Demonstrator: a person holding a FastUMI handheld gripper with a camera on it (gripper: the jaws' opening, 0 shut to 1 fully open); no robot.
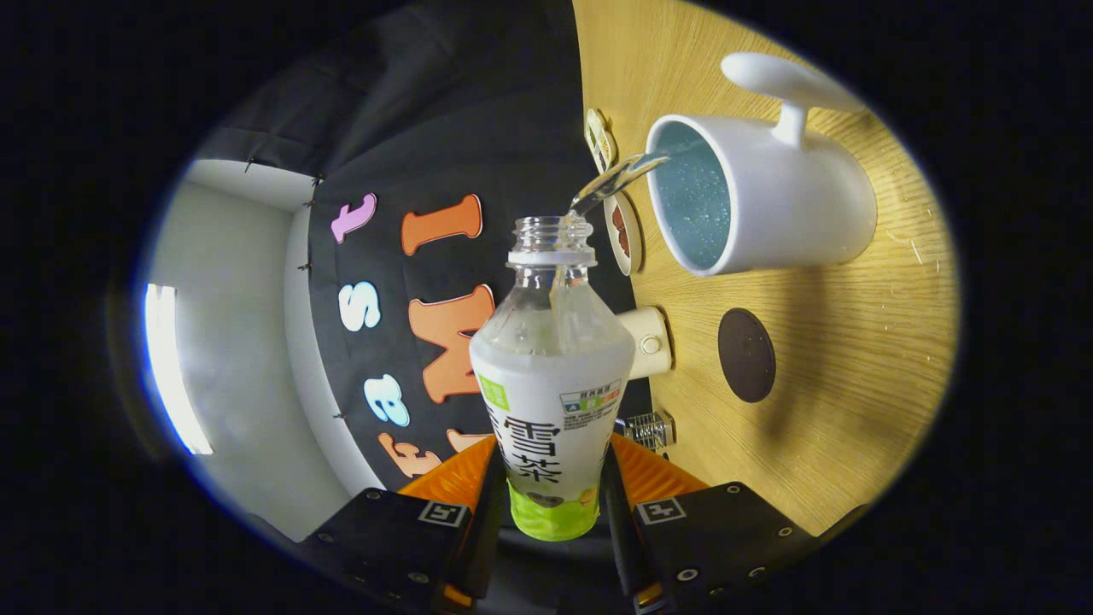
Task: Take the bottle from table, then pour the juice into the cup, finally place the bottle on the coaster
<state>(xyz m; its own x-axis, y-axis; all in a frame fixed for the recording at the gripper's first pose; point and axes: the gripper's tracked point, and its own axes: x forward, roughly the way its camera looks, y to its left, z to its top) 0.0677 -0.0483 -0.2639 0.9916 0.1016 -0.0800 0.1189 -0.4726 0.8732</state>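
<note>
Gripper view showed the gripper [551,500] clamped on the bottle [551,401], both fingers pressing its sides. A clear stream [616,177] ran from its open neck into the white cup [760,201]; the dark coaster [746,354] lay near the cup on the wooden table [854,384].

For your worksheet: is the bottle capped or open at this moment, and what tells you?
Open. The bottle, clamped in the tongs, has a bare neck with no cap, and liquid streams from it into the cup.

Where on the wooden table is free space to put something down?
With the gripper shut on the bottle, the table is bare beyond the dark round coaster, away from the wall. It is crowded along the wall: small coasters, a cream holder, the white cup.
</note>
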